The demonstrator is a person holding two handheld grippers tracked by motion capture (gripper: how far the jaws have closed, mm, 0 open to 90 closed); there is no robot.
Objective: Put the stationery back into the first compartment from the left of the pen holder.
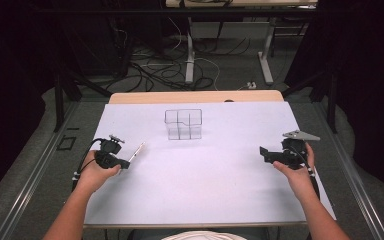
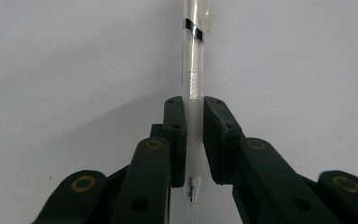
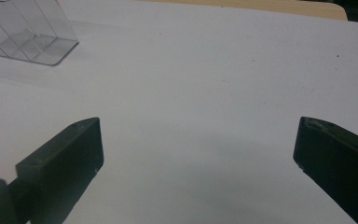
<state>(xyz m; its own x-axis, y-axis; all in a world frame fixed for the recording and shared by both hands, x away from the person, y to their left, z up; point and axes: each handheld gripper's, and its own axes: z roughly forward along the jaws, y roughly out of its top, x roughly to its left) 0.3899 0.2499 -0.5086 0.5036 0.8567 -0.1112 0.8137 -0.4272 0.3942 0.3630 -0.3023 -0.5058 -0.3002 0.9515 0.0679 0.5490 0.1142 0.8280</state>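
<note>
**Pen clamped, table wide open**

My left gripper [image 2: 194, 140] pinches the clear pen [image 2: 194, 70] above the white table [image 1: 205, 175]. My right gripper [image 3: 198, 154] gapes wide, holding nothing. The clear box [image 1: 183, 124] stands well apart. No readable writing.

black two-jaw grippers [image 1: 125, 162] [image 1: 265, 154], brass-ringed pivots, black cables, grey three-cornered plate on right.
</note>
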